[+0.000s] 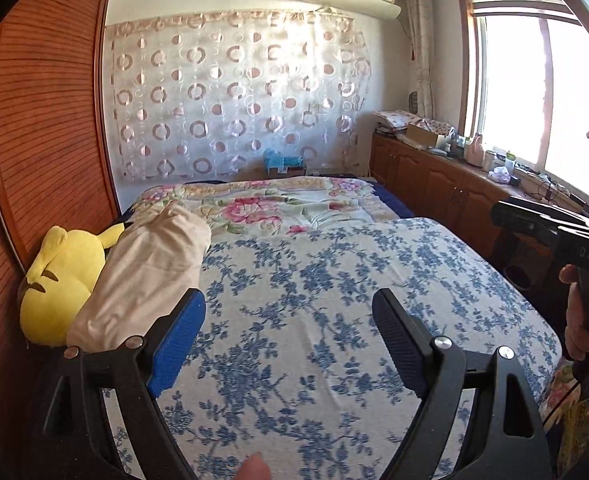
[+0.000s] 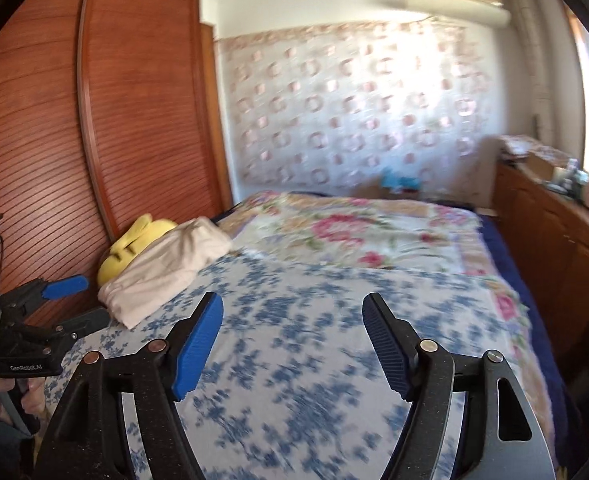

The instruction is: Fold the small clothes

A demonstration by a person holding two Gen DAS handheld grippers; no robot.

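Left wrist view: the left gripper (image 1: 288,316) hangs over the bed (image 1: 334,280), jaws spread wide and empty, above a blue-flowered sheet (image 1: 314,300). A cream garment (image 1: 146,276), loosely bundled, lies at the bed's left edge, resting against a yellow plush toy (image 1: 58,284) beside the wooden wardrobe (image 1: 42,120). Right wrist view (blurred): the right gripper (image 2: 292,320) likewise stands open with nothing between its fingers, above the same sheet; the garment lies ahead and left of it, near the left gripper's blue fingertip. A pink-flowered blanket (image 1: 262,208) covers the bed's far end
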